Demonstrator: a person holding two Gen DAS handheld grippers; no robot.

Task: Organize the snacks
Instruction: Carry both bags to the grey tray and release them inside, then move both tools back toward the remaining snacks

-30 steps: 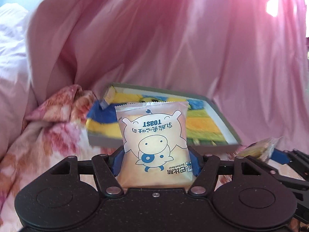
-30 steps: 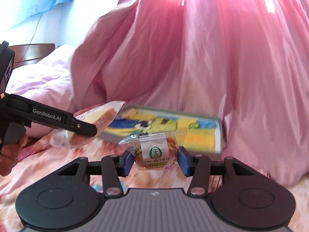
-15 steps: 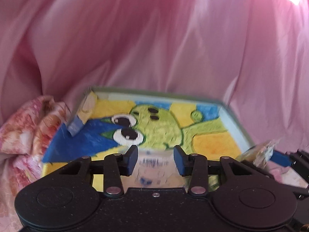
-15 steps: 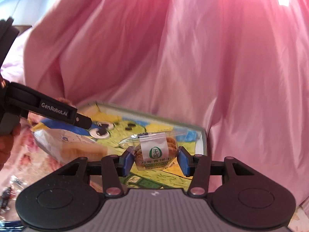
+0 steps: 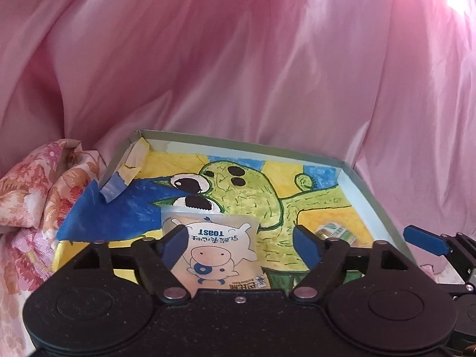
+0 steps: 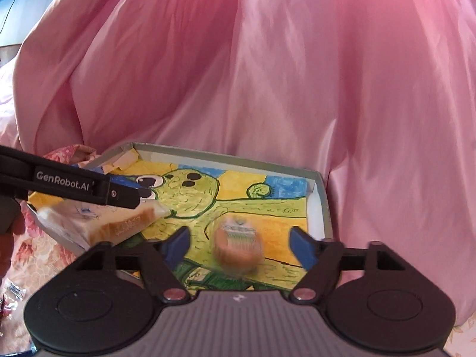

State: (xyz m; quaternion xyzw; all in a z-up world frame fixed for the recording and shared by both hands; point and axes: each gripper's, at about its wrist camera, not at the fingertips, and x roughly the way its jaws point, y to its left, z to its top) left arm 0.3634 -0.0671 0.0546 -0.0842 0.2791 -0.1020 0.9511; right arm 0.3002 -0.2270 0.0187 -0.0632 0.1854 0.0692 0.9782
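Observation:
A shallow box point(image 5: 370, 199) with a green cartoon drawing on its floor lies on the bed; it also shows in the right wrist view point(image 6: 322, 205). My left gripper point(image 5: 241, 242) is open over the box, and the toast packet point(image 5: 214, 253) with a pig print lies between its fingers, leaning on the left one. The toast packet also shows in the right wrist view point(image 6: 98, 226) under the left gripper's arm. My right gripper point(image 6: 239, 242) is open, and the cookie packet point(image 6: 238, 248), blurred, is loose over the box floor between its fingers. The cookie packet also shows in the left wrist view point(image 5: 336, 229).
A pink satin sheet point(image 5: 238, 74) rises behind and right of the box. A floral quilt point(image 5: 29, 202) lies to its left. A blue paper flap point(image 5: 113, 217) hangs out over the box's left edge. The right gripper's blue fingertip point(image 5: 425, 239) shows at the box's right side.
Both grippers have opened over the box. The toast packet and the cookie packet have left their grips and now sit inside the box.

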